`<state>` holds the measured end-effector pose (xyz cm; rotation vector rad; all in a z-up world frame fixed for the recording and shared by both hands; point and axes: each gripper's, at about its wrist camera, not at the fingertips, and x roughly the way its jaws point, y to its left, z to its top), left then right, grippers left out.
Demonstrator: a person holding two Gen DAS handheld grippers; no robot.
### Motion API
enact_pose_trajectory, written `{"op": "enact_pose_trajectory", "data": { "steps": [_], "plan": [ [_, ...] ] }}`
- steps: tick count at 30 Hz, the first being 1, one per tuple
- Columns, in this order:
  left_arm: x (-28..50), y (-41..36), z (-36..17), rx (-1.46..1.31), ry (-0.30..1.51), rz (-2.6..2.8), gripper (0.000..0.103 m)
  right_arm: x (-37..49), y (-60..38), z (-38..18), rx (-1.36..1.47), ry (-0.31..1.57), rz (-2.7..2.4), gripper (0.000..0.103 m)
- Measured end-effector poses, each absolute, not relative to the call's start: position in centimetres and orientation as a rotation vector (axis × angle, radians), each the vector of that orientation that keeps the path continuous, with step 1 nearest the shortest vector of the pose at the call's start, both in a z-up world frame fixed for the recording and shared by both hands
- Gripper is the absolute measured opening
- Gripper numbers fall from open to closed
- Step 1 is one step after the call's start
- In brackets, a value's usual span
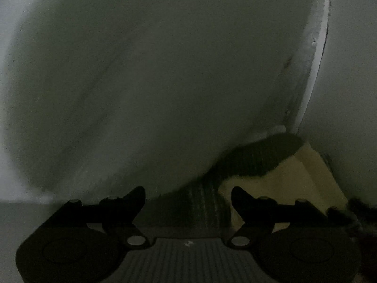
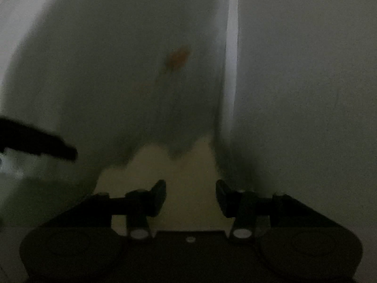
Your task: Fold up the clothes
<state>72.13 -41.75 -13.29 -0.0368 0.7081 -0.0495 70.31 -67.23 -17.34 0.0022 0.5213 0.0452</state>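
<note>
Two dim views were all you had. On the left wrist view, your left gripper (image 1: 188, 198) stood with its jaws apart, gripping nothing, while a dark ribbed garment (image 1: 256, 158) lay just ahead over a pale yellow surface (image 1: 294, 179) against a white wall (image 1: 141, 70). On the right wrist view, your right gripper (image 2: 190, 195) was likewise spread and empty above the yellow surface (image 2: 188, 165); no clothing showed there clearly. In such gloom you risked pinching a single layer or missing the hem, spoiling the fold.
</note>
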Motion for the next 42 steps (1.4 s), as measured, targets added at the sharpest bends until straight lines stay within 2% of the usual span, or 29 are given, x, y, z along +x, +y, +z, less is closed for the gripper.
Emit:
{"op": "enact_pose_trajectory", "data": {
  "steps": [2, 6, 14, 21, 27, 31, 37, 42],
  "plan": [
    [70.7, -40.8, -12.3, -0.043, 0.684, -0.046, 0.087, 70.7, -67.8, -18.8, 0.072, 0.570, -0.027, 0.061],
    [67.8, -38.9, -10.3, -0.055, 0.636, -0.039, 0.087, 70.5, -67.6, -16.7, 0.093, 0.586, -0.106, 0.078],
    [61.3, -34.6, -5.8, -0.074, 0.518, -0.031, 0.092, 62.8, -62.6, -10.4, 0.136, 0.496, -0.019, 0.099],
    [49.2, -27.5, 1.6, -0.078, 0.273, -0.074, 0.103, 53.5, -55.9, -5.0, 0.155, 0.391, 0.060, 0.100],
    [36.8, -19.8, 5.9, -0.091, 0.111, -0.135, 0.103, 41.5, -46.7, -0.3, 0.115, 0.229, 0.128, 0.103],
    [29.7, -14.6, 7.7, -0.130, 0.120, -0.132, 0.103, 33.4, -40.4, 1.2, 0.091, 0.154, 0.124, 0.103],
    [21.5, -7.6, 8.2, -0.172, 0.149, -0.082, 0.103, 24.5, -32.3, 2.4, 0.100, 0.192, 0.174, 0.103],
    [17.7, -3.7, 6.5, -0.180, 0.331, -0.080, 0.103, 18.8, -27.7, 3.4, 0.140, 0.311, 0.195, 0.103]
  ]
}}
